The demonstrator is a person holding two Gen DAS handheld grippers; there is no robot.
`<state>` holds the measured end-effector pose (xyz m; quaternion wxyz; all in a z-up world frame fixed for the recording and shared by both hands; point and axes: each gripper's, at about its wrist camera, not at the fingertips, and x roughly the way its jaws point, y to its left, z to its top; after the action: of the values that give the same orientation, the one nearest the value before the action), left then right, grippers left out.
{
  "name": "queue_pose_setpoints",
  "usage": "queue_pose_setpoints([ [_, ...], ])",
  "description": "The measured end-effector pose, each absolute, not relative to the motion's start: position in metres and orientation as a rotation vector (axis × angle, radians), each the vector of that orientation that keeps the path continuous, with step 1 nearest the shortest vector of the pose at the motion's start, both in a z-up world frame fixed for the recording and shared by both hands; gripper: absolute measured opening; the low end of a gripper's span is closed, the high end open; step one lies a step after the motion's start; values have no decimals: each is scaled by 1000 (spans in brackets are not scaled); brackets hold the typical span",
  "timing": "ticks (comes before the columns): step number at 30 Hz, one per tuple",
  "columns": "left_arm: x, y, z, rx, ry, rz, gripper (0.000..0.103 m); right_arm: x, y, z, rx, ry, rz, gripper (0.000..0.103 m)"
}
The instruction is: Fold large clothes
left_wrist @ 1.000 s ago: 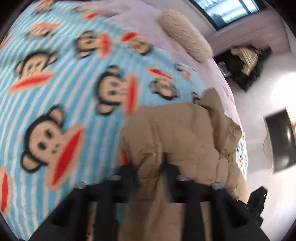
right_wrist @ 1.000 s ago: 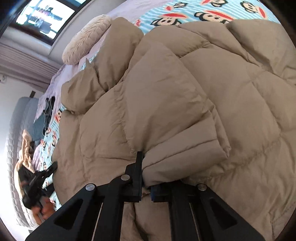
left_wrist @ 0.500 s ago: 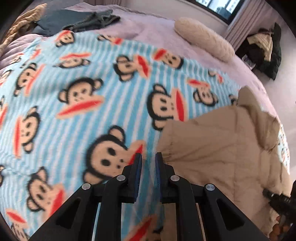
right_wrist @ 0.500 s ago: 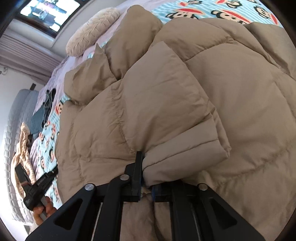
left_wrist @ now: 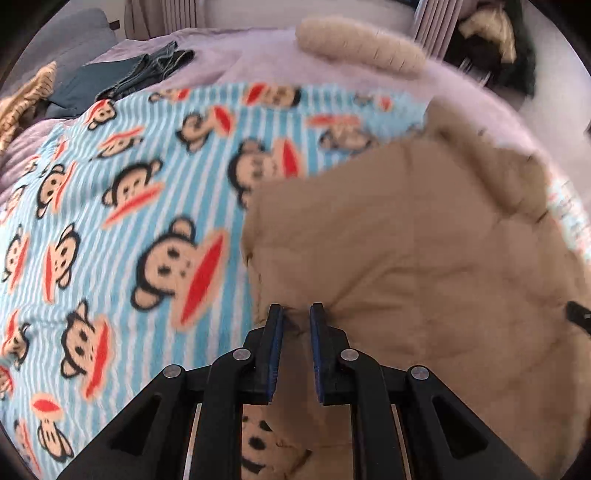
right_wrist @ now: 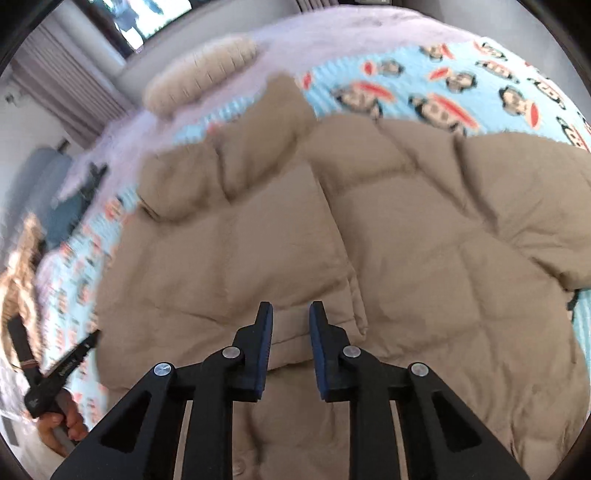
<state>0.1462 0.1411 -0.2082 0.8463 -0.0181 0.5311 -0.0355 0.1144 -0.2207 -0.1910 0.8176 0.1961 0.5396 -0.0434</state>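
Observation:
A big tan puffer jacket [right_wrist: 406, 229] lies spread on a blue striped monkey-print blanket [left_wrist: 129, 221]. One sleeve [right_wrist: 266, 240] is folded across its body, cuff toward me. My right gripper [right_wrist: 291, 314] is open and empty just above that cuff. In the left wrist view the jacket [left_wrist: 424, 258] fills the right half. My left gripper [left_wrist: 296, 314] is open, its tips at the jacket's left edge with a pinch of fabric between them. The left gripper also shows in the right wrist view [right_wrist: 59, 373], held in a hand.
A cream knitted pillow [left_wrist: 362, 40] lies at the head of the bed on a lilac sheet [left_wrist: 258, 59]. Dark jeans [left_wrist: 122, 77] and other clothes lie at the far left. Curtains and a window [right_wrist: 147, 18] stand behind the bed.
My right gripper let go of the sleeve cuff and opened, pulling back a little. My left gripper, which had released the jacket, moved right to its left edge.

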Motion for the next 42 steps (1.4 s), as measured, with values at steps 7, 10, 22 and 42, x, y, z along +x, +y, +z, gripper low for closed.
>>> queue_pose_setpoints([
  [7,144,136,-200,18,1133,-43,16,86,-247,-186,484,1162,-87,23],
  [10,133,127,-181,26,1117,-53,16,68,-267,-178,556,1160,-73,24],
  [22,79,30,-147,28,1129,-137,101,20,-315,-163,685,1146,-79,57],
  [42,52,-135,-150,97,1252,-326,101,-46,-470,-157,898,1015,-224,103],
])
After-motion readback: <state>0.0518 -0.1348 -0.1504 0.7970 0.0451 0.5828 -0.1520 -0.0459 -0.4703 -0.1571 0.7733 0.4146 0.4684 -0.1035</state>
